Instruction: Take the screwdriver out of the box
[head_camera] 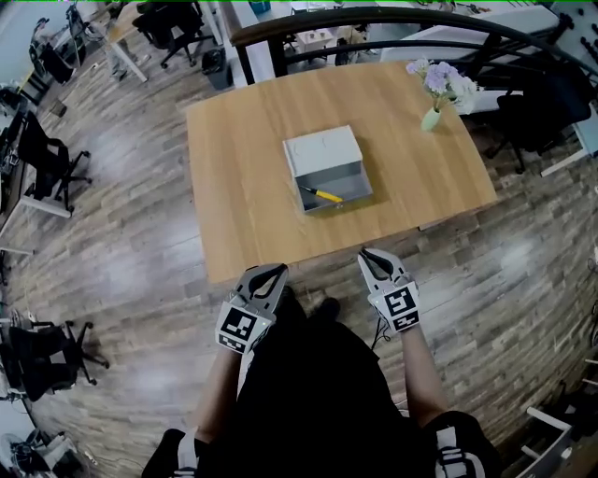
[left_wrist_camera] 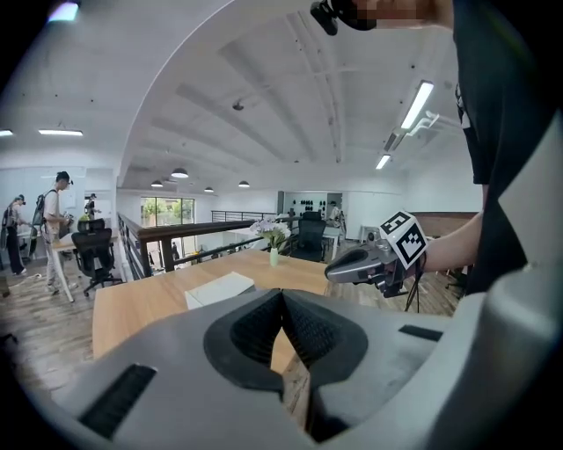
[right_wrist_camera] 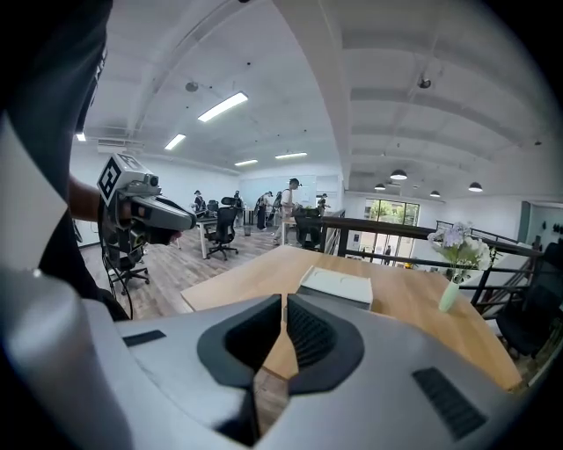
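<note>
A grey box (head_camera: 329, 177) stands open in the middle of the wooden table (head_camera: 234, 177), its lid (head_camera: 321, 148) tipped back. Inside it lies a yellow-handled screwdriver (head_camera: 322, 195). Both grippers hang off the table's near edge, well short of the box. My left gripper (head_camera: 275, 272) is shut with nothing in it, and so is my right gripper (head_camera: 366, 254). In the left gripper view the jaws of the left gripper (left_wrist_camera: 281, 295) meet, with the box (left_wrist_camera: 220, 288) beyond and the right gripper (left_wrist_camera: 352, 264) alongside. In the right gripper view the right gripper (right_wrist_camera: 285, 303) is closed and points toward the box (right_wrist_camera: 338, 286).
A small vase of pale flowers (head_camera: 437, 91) stands at the table's far right corner. A dark railing (head_camera: 374, 23) runs behind the table. Office chairs (head_camera: 47, 159) and desks stand on the wood floor to the left, with people far off (left_wrist_camera: 54, 211).
</note>
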The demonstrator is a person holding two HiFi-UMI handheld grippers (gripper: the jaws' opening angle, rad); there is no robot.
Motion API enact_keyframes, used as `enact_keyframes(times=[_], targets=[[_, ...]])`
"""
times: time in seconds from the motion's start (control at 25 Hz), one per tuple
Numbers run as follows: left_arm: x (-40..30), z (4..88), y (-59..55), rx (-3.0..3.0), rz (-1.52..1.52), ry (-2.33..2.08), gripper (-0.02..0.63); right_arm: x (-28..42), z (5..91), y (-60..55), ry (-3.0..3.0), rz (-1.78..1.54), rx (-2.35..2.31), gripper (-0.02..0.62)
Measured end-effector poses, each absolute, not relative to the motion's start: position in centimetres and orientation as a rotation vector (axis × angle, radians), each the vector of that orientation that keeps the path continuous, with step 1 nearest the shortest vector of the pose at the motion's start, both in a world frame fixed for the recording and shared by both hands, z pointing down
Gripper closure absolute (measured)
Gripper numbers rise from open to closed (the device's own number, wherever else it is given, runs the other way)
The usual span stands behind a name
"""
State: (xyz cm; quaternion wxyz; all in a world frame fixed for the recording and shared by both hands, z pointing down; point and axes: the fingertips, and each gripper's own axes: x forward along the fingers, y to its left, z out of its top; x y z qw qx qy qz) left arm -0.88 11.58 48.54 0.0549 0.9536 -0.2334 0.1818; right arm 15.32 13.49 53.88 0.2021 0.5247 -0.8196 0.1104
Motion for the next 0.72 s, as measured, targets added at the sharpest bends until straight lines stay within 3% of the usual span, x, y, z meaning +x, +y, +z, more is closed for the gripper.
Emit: enact_keyframes(times=[0.72], targets=[[3.4,49.6,0.0,2.884,0.508,-0.623,0.583,17.0,56.0,3.5,-2.201,0.290,1.323,0.560]])
